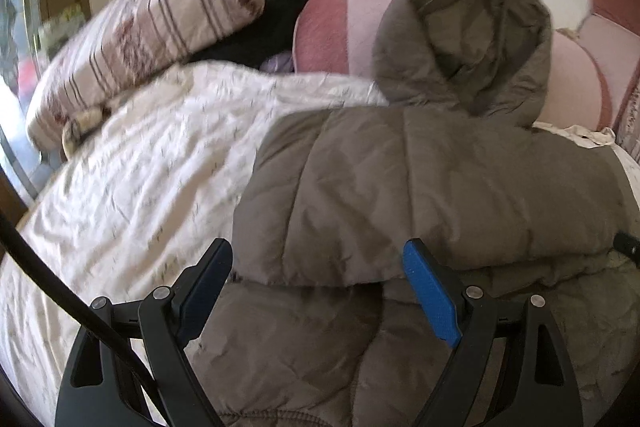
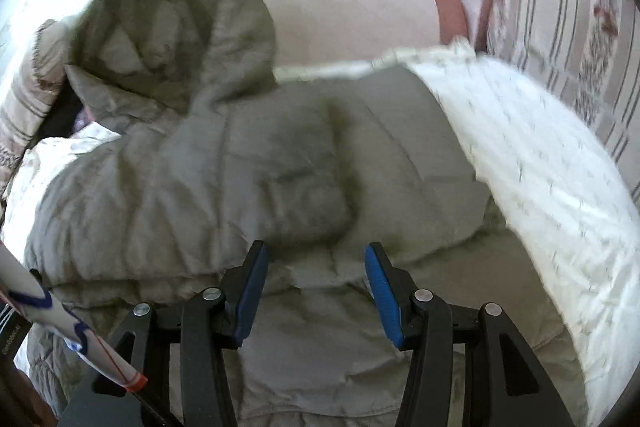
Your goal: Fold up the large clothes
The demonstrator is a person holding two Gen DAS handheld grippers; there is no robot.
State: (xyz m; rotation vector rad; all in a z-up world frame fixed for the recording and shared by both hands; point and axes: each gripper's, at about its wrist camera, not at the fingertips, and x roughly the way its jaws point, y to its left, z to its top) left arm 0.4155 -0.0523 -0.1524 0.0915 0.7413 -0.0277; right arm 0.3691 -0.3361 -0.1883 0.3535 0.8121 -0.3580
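Note:
A grey-brown hooded puffer jacket lies on the bed, folded over itself, its hood propped against the pink headboard. My left gripper is open and empty, just above the jacket's folded left edge. In the right wrist view the jacket fills the middle, hood at upper left. My right gripper is open and empty, over the jacket's lower folded layers.
A white crumpled bedsheet covers the bed. A striped pillow lies at the far left, dark clothes behind it. The pink headboard runs along the back. Another striped pillow stands at the right.

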